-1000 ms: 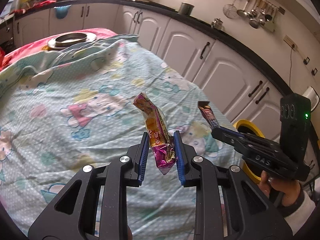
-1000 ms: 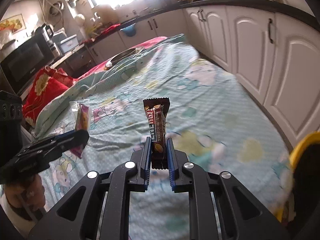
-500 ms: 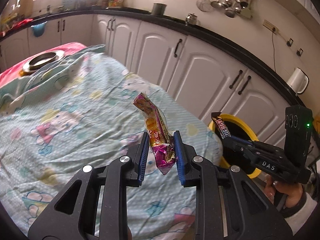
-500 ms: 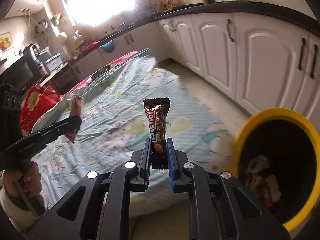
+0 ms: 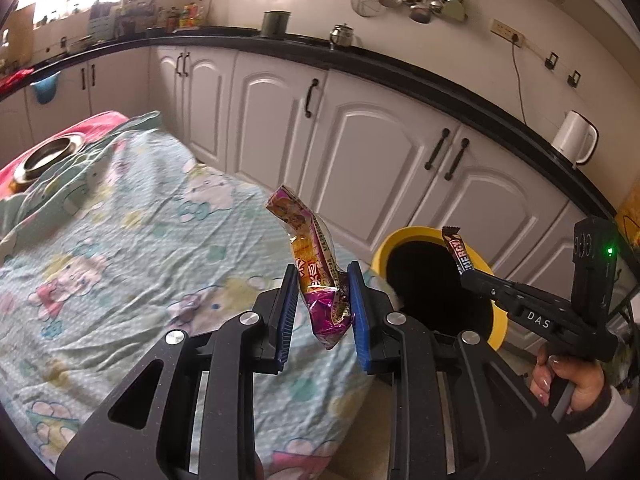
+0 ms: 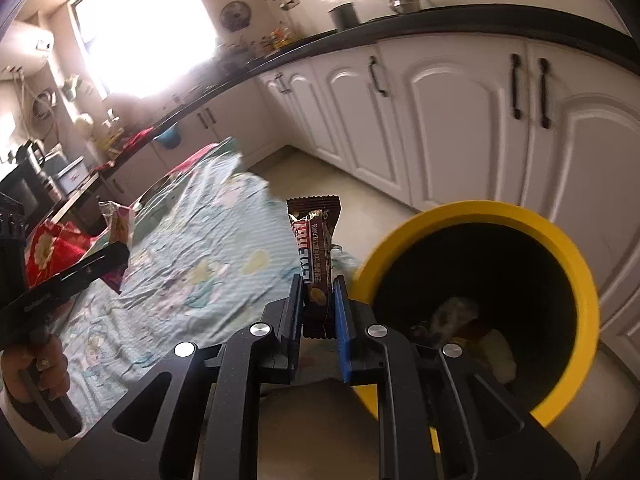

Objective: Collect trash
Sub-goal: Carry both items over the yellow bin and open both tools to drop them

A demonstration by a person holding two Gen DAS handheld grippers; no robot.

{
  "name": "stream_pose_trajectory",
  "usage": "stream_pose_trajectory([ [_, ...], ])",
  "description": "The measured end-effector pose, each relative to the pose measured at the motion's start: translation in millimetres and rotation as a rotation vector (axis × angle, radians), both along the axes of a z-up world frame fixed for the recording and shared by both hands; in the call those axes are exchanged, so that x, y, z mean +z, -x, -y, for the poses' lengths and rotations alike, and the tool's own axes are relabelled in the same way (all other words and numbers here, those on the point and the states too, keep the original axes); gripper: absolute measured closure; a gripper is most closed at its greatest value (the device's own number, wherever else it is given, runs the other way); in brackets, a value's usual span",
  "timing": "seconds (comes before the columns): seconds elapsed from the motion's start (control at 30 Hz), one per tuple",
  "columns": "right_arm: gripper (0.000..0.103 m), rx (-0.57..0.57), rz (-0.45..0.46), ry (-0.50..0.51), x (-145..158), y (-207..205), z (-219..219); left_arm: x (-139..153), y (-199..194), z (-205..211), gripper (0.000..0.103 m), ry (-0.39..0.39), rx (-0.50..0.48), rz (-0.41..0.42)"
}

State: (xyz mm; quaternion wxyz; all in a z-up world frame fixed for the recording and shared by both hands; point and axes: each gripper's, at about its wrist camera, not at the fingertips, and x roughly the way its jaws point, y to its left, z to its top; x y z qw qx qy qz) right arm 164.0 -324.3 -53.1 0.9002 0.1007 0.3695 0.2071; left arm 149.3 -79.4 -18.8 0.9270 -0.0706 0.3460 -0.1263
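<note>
My left gripper (image 5: pixel 323 280) is shut on a pink and orange snack wrapper (image 5: pixel 316 268), held upright over the table's right edge. My right gripper (image 6: pixel 319 292) is shut on a brown chocolate bar wrapper (image 6: pixel 316 256) and holds it just left of the rim of a yellow trash bin (image 6: pixel 576 292). The bin also shows in the left wrist view (image 5: pixel 496 328), with the right gripper (image 5: pixel 476 278) and its bar (image 5: pixel 460 254) over the opening. Some trash (image 6: pixel 460 316) lies inside the bin. The left gripper (image 6: pixel 116 254) with its wrapper shows at the left of the right wrist view.
A table covered with a light blue cartoon cloth (image 5: pixel 120 248) lies to the left, with a metal dish (image 5: pixel 48 156) at its far end. White cabinets (image 5: pixel 372 152) under a black counter run behind the bin. A white kettle (image 5: pixel 574 142) stands on the counter.
Both grippers have swung right, away from the table toward the yellow bin, each still holding its wrapper. The bin is now much closer to the right gripper.
</note>
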Motion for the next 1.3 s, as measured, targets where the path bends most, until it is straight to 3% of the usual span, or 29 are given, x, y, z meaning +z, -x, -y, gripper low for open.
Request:
stream_pose_trajectory([
  [0.5,0.088,-0.154,-0.004,0.000,-15.1,15.3,67.2,-2.0,-14.3,73.7,0.084,-0.056,-0.131,0.010],
  [1.3,0.088,-0.226,-0.093,-0.011,-52.8,25.5,102.9,-27.8,-41.8,146.6,0.083,-0.088,-0.235,-0.018],
])
